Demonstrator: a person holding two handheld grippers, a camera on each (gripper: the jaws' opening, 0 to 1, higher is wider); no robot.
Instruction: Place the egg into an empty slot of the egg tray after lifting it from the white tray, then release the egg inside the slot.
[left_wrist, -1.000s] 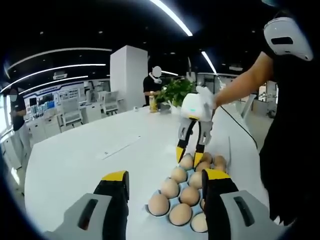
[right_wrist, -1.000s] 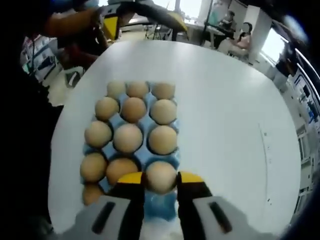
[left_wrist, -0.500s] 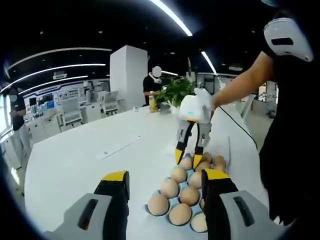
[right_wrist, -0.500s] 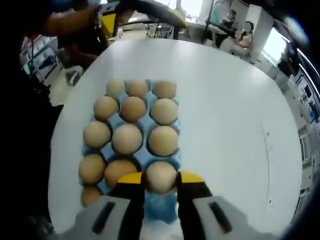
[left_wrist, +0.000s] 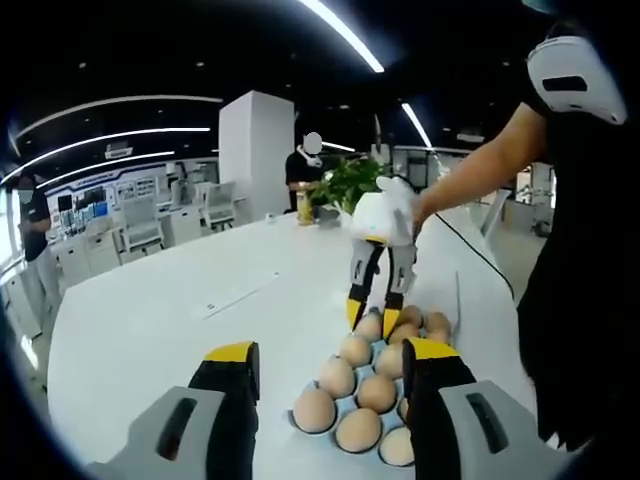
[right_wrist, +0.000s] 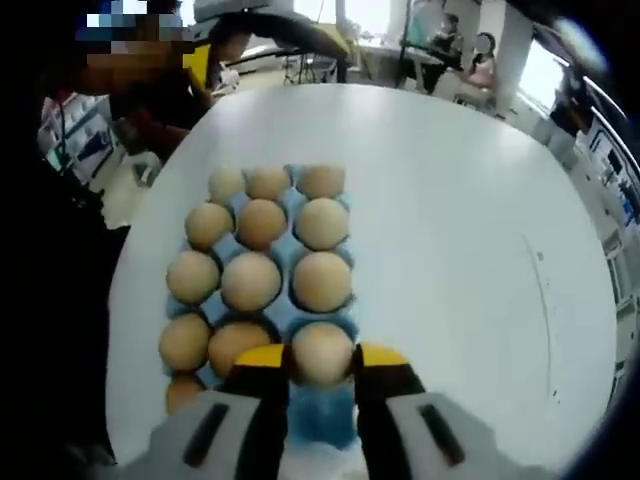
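Barely anything shifts: my right gripper (right_wrist: 320, 358) stays clamped on the egg (right_wrist: 321, 352) above the blue egg tray (right_wrist: 322, 412); release pending. My left gripper (left_wrist: 330, 365) hangs open, empty.

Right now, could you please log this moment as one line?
right hand-held gripper: shut on egg | over blue egg tray | left hand-held gripper: open, idle

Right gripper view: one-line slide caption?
Right gripper shut on an egg over the blue egg tray on a white table.
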